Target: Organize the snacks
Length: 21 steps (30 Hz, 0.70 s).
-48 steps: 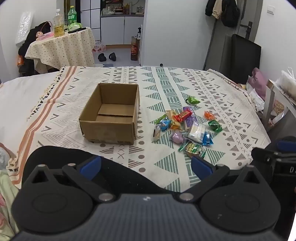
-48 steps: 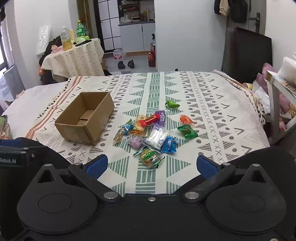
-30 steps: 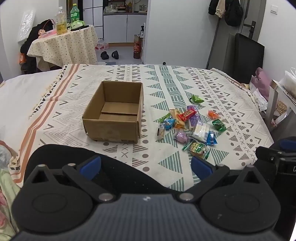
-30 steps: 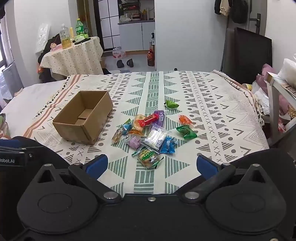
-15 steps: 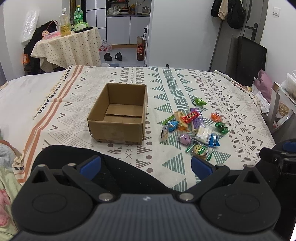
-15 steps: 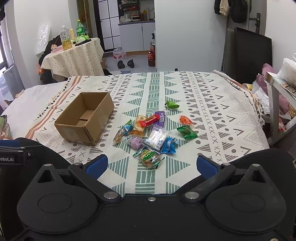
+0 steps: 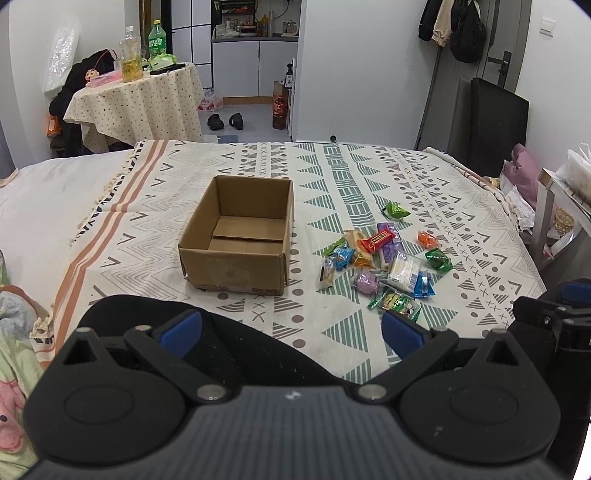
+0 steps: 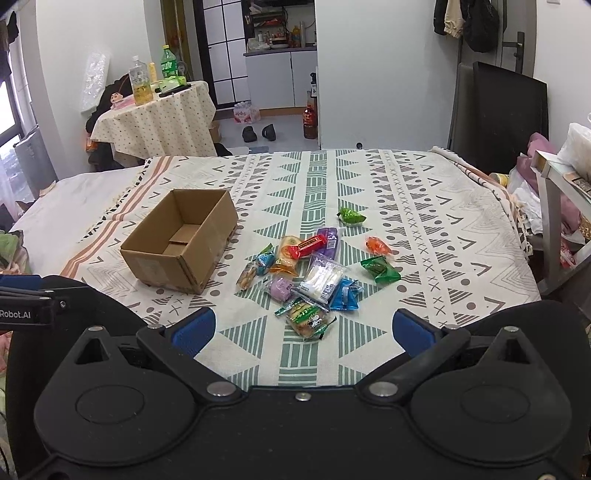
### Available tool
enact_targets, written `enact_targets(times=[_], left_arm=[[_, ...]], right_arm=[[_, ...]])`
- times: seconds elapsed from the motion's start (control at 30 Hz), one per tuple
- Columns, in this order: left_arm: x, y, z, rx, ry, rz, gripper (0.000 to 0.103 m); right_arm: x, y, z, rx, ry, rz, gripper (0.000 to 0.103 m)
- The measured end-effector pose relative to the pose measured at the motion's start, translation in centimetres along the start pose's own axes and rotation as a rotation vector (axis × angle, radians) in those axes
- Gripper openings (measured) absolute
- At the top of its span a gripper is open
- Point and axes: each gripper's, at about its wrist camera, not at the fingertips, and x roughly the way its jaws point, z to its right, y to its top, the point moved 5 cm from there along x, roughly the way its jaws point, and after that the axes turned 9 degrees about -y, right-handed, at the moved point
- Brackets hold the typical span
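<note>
Bed covered by a patterned blanket [image 7: 369, 173] with green triangles and orange stripes fills mid-frame. Upper left: round table under a dotted tablecloth [image 7: 136, 99], drink bottles [image 7: 131, 59] on top. White walls. Centre top: open doorway to a kitchen area with white cabinets [image 7: 255, 66]; pair of dark shoes [image 7: 225, 121] on the grey floor. Upper right: dark coats [image 7: 456, 26] hanging by a door; black panel [image 7: 498, 125] leaning against the wall. Window at far left edge in right wrist view.
</note>
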Motion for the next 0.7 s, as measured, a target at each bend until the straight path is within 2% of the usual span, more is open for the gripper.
enact_targets(times=[0.7], left_arm=[[-0.09,0.23,0.39,0.007,-0.011,-0.003,0.103]], right_arm=[[-0.09,0.15,-0.01,-0.004,-0.006,0.005,0.103]])
